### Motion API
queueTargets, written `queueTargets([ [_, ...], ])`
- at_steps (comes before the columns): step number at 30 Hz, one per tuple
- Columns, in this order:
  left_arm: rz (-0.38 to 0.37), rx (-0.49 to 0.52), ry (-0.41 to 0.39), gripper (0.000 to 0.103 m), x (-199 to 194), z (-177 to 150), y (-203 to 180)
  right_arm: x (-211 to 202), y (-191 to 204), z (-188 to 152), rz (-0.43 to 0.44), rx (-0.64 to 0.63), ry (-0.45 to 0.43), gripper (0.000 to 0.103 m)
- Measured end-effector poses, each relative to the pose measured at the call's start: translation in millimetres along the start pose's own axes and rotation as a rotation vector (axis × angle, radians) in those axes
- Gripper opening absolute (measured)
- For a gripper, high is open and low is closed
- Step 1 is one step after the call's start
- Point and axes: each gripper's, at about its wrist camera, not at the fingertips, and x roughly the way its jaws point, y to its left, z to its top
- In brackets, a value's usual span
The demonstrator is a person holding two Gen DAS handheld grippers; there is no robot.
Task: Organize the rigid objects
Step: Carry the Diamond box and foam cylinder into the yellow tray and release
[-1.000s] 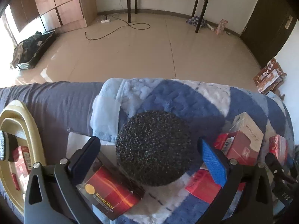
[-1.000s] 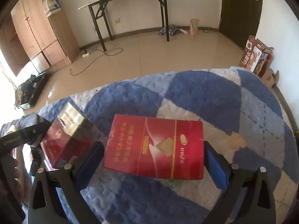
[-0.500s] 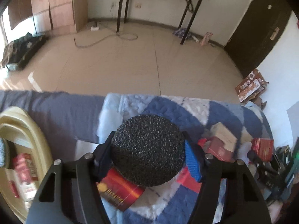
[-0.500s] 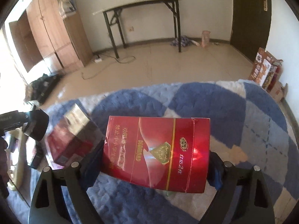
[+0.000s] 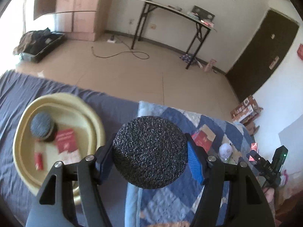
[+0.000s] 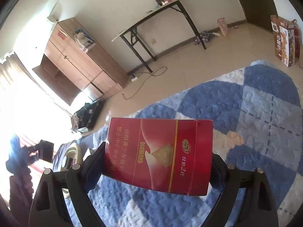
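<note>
My left gripper (image 5: 149, 162) is shut on a round black speckled disc (image 5: 149, 151) and holds it raised above the bed, to the right of a yellow basin (image 5: 20, 132). The basin holds a grey round disc (image 5: 40, 123), a red box (image 5: 66, 141) and a small red pack (image 5: 38, 160). My right gripper (image 6: 158, 162) is shut on a red cigarette box (image 6: 159, 155) and holds it lifted over the blue and white blanket (image 6: 255, 113). The basin's rim shows at the left of the right wrist view (image 6: 74, 149).
A red and tan box (image 5: 203, 137), a white round object (image 5: 225, 150) and a small red box (image 5: 253, 147) lie on the blanket. The other hand-held gripper (image 5: 270, 170) is at the right edge. A folding table (image 5: 176, 13) and a wooden cabinet (image 6: 75, 70) stand beyond the bed.
Both grippers closed on their objects and lifted them. The left one swung left with the black disc toward the basin. The right one rose and tilted with the red box.
</note>
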Motion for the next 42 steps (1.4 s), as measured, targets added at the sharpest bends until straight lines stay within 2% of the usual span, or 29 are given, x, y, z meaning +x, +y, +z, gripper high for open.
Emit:
queueTargets([
  [4,0.017,-0.036,-0.012,0.068,-16.8,-8.8,25.3,-2.7,5.6,-7.8,0.008,-0.026,0.009,0.091],
  [9,0.076,-0.033,-0.019,0.068,-32.5,-19.4,54.2,0.6,39.2,-13.7,-0.05,-0.162,0.024,0.091],
  [11,0.122,-0.008,-0.028,0.068,-38.3,-22.1,69.4,8.7,65.4,-13.1,-0.08,-0.238,0.047,0.091],
  [12,0.182,0.013,-0.036,0.068,-40.2,-23.5,79.6,15.6,87.8,-14.8,-0.078,-0.299,0.067,0.091],
  [14,0.289,0.053,-0.033,0.068,-39.6,-26.8,96.1,28.2,130.0,-20.5,-0.049,-0.395,0.093,0.091],
  [15,0.299,0.059,-0.02,0.068,-36.7,-28.8,104.7,37.5,154.3,-26.6,-0.025,-0.444,0.114,0.091],
  [18,0.31,0.035,0.06,0.068,-19.8,-40.3,137.1,69.4,215.7,-48.3,0.066,-0.531,0.179,0.091],
  [20,0.311,-0.003,0.084,0.068,-8.7,-48.6,158.5,99.3,260.1,-67.1,0.122,-0.581,0.236,0.091],
  [23,0.277,-0.081,0.113,0.068,8.1,-54.3,187.2,141.7,325.2,-101.6,0.137,-0.739,0.304,0.091],
  [25,0.283,-0.115,0.127,0.068,20.6,-53.0,201.5,168.1,362.9,-122.9,0.139,-0.82,0.353,0.091],
  [28,0.258,-0.132,0.131,0.068,33.8,-48.7,214.3,204.8,413.5,-146.2,0.158,-0.865,0.401,0.091],
  [33,0.258,-0.118,0.146,0.068,50.4,-47.9,233.6,260.1,446.8,-166.0,0.14,-0.942,0.451,0.091],
  [40,0.238,-0.128,0.115,0.07,46.9,-52.0,245.7,302.0,452.1,-179.5,0.097,-0.98,0.508,0.093],
  [42,0.222,-0.129,0.108,0.076,43.0,-53.7,245.2,308.7,450.5,-182.0,0.09,-0.952,0.514,0.095],
])
